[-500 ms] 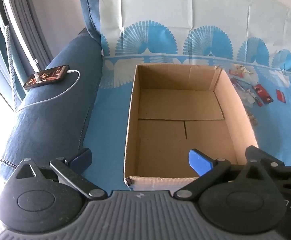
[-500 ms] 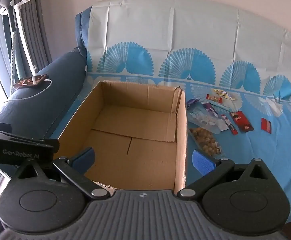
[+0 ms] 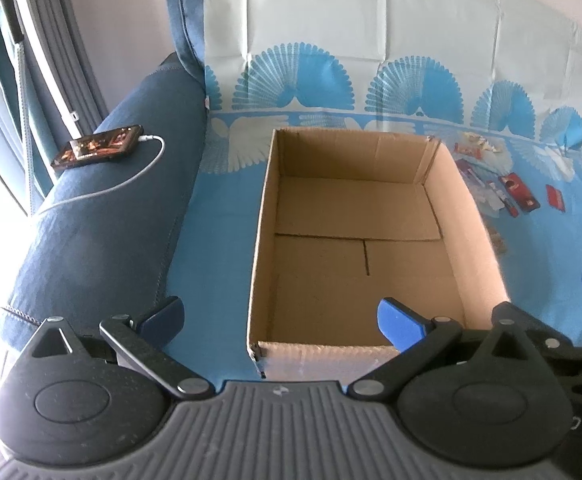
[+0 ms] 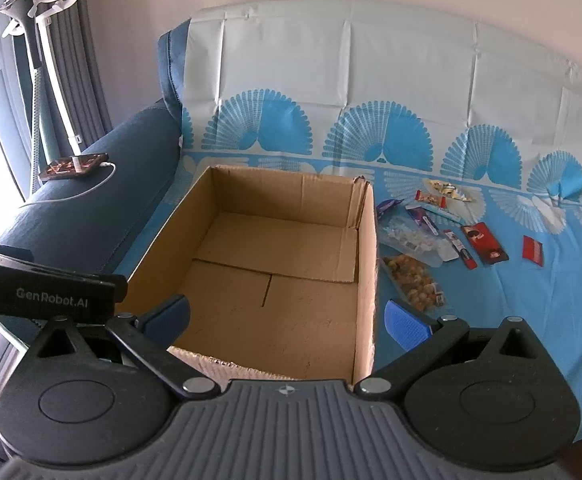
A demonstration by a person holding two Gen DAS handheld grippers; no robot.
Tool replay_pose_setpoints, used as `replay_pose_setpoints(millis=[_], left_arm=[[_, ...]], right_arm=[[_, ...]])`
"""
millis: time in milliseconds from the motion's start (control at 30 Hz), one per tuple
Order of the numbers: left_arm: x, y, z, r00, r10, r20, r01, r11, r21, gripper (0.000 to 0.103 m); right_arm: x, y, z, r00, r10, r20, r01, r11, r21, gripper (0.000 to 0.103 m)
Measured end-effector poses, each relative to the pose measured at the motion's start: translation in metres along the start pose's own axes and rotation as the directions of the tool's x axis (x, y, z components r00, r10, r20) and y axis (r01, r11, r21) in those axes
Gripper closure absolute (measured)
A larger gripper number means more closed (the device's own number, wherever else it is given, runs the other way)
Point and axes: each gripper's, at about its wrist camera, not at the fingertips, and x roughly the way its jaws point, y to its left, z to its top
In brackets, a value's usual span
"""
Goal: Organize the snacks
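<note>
Blue sofa (image 4: 91,200) ahead: our left hand-held gripper (image 3: 281,318) and right hand-held gripper (image 4: 287,320) gape wide, empty, over the cardboard box (image 4: 365,280); snacks (image 4: 431,232) at two o'clock.

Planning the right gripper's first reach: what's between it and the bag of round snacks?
Nothing but bare blue cloth. In the right wrist view the bag of round snacks lies just beyond the open right gripper, beside the cardboard box.
</note>
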Motion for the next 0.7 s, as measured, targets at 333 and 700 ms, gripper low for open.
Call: replay_pose_setpoints(millis=[333,700], left_arm=[[-0.016,-0.005,-0.010,1.000,-0.015,0.017,0.014,1.000,0.008,0.000],[-0.025,-0.012,-0.016,1.000,0.001,0.026,-0.002,0.999,0.041,0.000]], right_arm=[[-0.022,-0.002,-0.006,0.999,-0.006,0.038,0.005,1.000,0.015,0.000],[-0.034,-0.006,-0.014,0.999,-0.001,0.052,-0.001,0.999,0.037,0.000]])
